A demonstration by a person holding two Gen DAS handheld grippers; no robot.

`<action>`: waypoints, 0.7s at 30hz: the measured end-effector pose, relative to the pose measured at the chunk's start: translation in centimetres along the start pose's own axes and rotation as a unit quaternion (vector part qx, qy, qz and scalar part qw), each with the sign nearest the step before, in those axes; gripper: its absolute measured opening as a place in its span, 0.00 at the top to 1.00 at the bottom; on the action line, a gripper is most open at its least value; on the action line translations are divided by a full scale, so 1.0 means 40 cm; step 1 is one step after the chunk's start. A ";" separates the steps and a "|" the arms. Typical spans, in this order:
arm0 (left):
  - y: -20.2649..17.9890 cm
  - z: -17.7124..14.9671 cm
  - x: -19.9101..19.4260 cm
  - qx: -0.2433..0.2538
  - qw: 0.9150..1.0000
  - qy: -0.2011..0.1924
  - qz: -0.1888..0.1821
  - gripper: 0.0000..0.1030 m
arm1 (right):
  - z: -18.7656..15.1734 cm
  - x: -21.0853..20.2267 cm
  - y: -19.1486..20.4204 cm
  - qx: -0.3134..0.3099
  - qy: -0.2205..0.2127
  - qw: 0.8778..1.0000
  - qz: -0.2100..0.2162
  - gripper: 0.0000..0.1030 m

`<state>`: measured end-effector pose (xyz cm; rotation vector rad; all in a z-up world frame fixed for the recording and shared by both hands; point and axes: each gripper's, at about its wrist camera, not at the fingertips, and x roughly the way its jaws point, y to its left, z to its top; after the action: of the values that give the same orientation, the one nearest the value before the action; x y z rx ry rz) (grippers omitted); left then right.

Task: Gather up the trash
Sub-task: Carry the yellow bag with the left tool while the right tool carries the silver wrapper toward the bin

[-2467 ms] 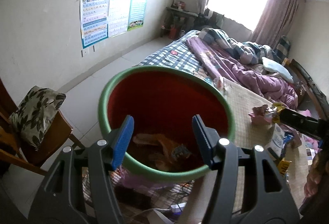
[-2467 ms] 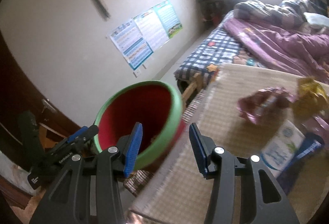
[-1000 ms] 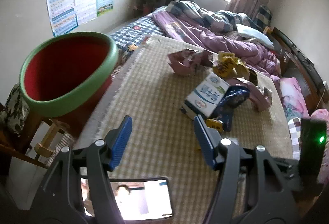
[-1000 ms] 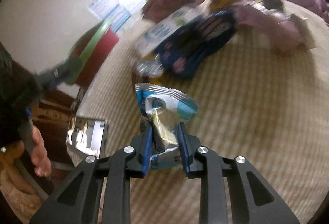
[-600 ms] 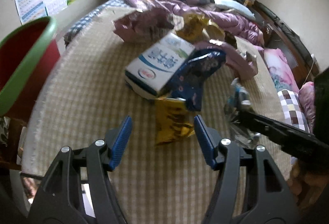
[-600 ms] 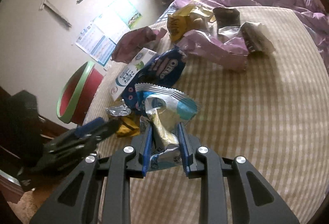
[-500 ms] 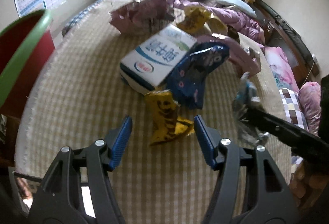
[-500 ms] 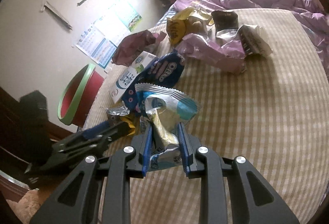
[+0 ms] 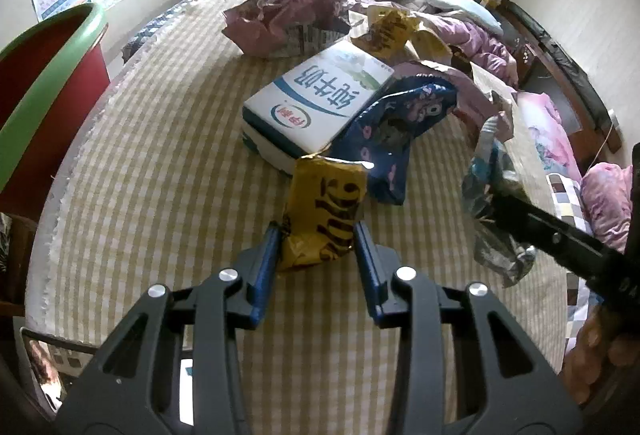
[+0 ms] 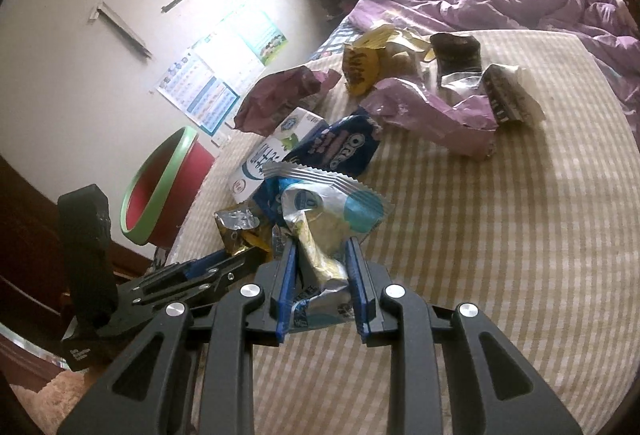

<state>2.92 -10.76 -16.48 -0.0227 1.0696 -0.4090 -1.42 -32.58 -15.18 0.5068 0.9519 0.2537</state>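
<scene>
Yellow crinkled foil fills the left tool (image 9: 316, 235): its jaws are closing and the blue pads already press both sides of the yellow snack packet (image 9: 324, 211), which stands up off the checked mat (image 9: 160, 171). The right tool (image 10: 320, 255) is clamped on a blue and silver wrapper (image 10: 332, 207) held above the mat. Just behind the yellow packet lie a dark blue cookie bag (image 9: 392, 139) and a white milk carton (image 9: 316, 103), touching each other. Farther back sit a crumpled purple bag (image 9: 276, 23) and another yellow bag (image 9: 388, 27). A red bin with a green rim (image 9: 36, 83) stands off the mat's left edge, well apart. Beyond lies a rumpled purple quilt (image 10: 520, 7).
</scene>
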 end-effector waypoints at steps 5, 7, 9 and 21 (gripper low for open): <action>-0.003 0.005 -0.035 0.006 1.000 -0.019 0.002 0.66 | 0.006 0.004 0.017 -0.005 -0.002 1.000 0.002 0.77; -0.004 0.008 -0.052 0.009 0.999 -0.030 0.005 0.66 | 0.009 0.007 0.023 -0.010 -0.002 1.000 0.003 0.77; 0.001 0.015 -0.070 0.008 0.999 -0.042 0.008 0.66 | 0.011 0.011 0.035 -0.015 -0.002 1.000 0.003 0.77; 0.114 0.055 -0.204 -0.005 0.991 -0.115 0.071 0.66 | 0.056 0.018 0.121 -0.060 -0.021 0.998 0.004 0.77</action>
<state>2.87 -4.22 -9.48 -0.0025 0.8407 -0.2642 0.89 -28.80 -12.13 0.4038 0.8870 0.3052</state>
